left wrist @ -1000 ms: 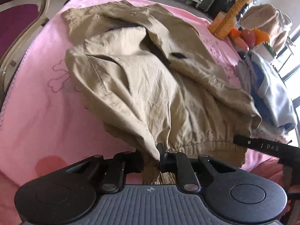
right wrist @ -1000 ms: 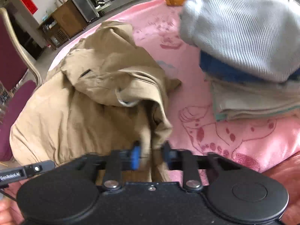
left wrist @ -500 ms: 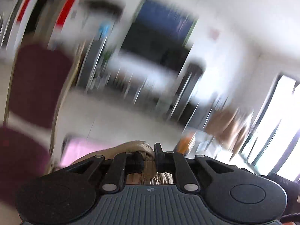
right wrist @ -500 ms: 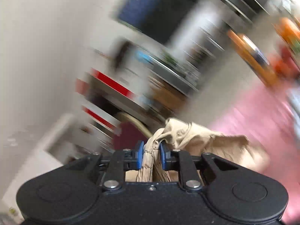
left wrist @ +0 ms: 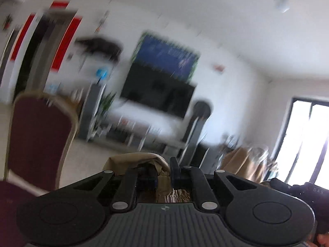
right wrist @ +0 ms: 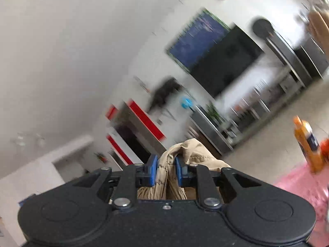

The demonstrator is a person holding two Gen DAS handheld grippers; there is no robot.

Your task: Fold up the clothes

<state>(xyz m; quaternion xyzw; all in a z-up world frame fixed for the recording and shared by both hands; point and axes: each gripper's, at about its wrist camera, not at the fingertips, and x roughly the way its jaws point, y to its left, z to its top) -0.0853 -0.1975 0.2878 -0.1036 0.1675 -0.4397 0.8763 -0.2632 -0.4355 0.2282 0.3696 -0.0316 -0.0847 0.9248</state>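
A: A second ago both cameras looked down on the tan jacket spread over the pink cloth. Where is it now?

B: Lifted. Both views have swung up toward the room wall, and the tan jacket [left wrist: 162, 182] is bunched between the fingers of the left gripper [left wrist: 163, 178], jaws narrow and pinched on the gathered hem. The right gripper [right wrist: 166, 171] does the same: its blue pads [right wrist: 152, 170] clamp a fold of the same jacket [right wrist: 192, 154], which humps up just past the fingertips.

A: Is the table out of sight, then?

B: Nearly. In the right wrist view only a corner of the pink cloth [right wrist: 302, 183] shows at the lower right, with an orange bottle [right wrist: 308, 144] above it. The left wrist view has lost the cloth altogether; it shows a maroon chair [left wrist: 39, 138] at the left, a dark television [left wrist: 158, 94] on the wall and a bright window [left wrist: 310, 140] at the right.

A: And compared with half a second ago?

B: Much the same pose. The grips have not changed, and the background remains blurred.
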